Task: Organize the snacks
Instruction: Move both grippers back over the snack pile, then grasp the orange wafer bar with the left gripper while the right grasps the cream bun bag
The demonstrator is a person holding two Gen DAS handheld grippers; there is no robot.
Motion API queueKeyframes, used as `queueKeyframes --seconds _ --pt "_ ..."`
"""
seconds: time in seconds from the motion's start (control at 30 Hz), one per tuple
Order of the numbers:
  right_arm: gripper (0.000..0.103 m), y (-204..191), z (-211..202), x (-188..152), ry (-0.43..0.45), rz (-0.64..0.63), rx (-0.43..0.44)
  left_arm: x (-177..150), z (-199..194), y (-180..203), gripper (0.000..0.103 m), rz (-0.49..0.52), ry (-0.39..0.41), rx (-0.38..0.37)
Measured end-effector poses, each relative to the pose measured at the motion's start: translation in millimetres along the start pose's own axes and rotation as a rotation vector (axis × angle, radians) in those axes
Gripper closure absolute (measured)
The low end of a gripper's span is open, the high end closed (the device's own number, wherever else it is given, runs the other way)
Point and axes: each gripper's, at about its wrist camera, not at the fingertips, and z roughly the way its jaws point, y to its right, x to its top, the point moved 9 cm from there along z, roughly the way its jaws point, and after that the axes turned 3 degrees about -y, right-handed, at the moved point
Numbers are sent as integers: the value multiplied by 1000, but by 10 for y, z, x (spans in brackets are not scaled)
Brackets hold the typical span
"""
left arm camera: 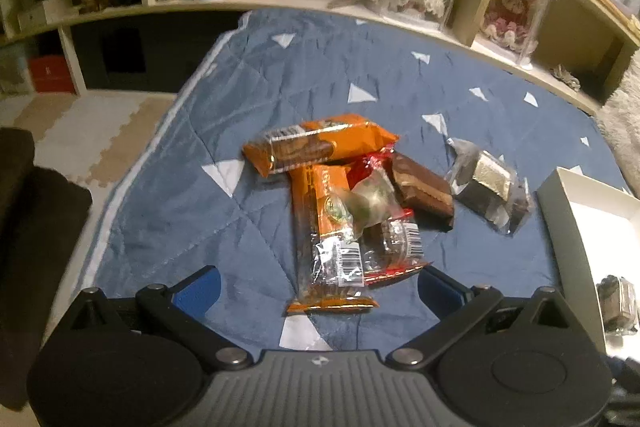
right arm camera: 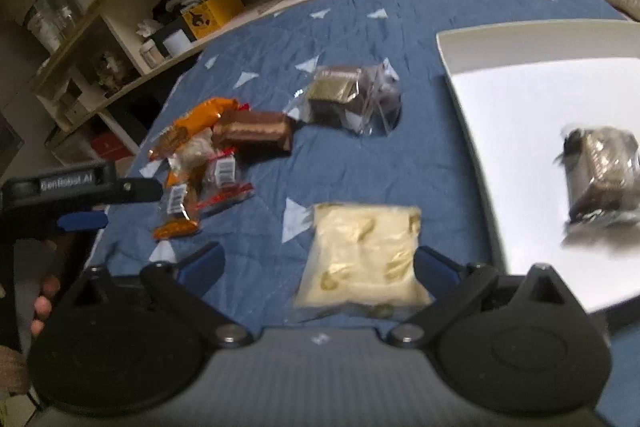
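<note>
Right wrist view: cream snack packet (right arm camera: 362, 259), gold-printed, lies flat on blue quilt (right arm camera: 256, 75).

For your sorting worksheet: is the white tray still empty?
No, one clear-wrapped dark snack already lies inside the white tray.

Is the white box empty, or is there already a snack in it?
Not empty. The white box holds one dark clear-wrapped snack; the rest of its floor in view is bare.

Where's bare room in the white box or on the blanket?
The white box is bare apart from one clear-wrapped dark snack. The blue blanket is free between the cream packet and the brown bar. The orange-wrapper pile is crowded.
</note>
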Motion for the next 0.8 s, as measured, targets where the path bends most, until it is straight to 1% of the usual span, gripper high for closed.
queueKeyframes --seconds 0.07,0.17,0.27,0.37,0.43,0.47,0.5,0.53,0.6,0.7,0.8 --pt "5 -11 65 -39 0 -15 -39 15 62 -18 0 -5 6 -10" --pt "7 6 126 -79 15 -40 -122 51 136 -29 2 -16 20 -37" --pt "7 40 163 -102 12 -60 -167 82 199 -12 9 -18 17 -54" --pt "10 62 177 -109 14 -81 -186 83 276 3 15 -7 9 -58" --pt "13 68 187 -121 10 -97 -204 76 326 -1 24 -3 4 -54" --pt "18 77 186 -123 9 -108 -218 75 350 -8 27 -3 2 -52" --pt "20 86 201 -118 6 -117 -225 74 369 -15 33 -4 1 -51" --pt "22 95 186 -122 7 -121 -220 67 389 -27 38 -4 -2 -47" --pt "35 81 152 -126 6 -148 -204 54 421 -40 40 1 -10 -41" --pt "41 5 159 -193 -13 -162 -167 27 428 -16 45 20 -18 -49" --pt "48 -51 87 -261 -22 -188 -140 9 403 27 54 39 -28 -57"
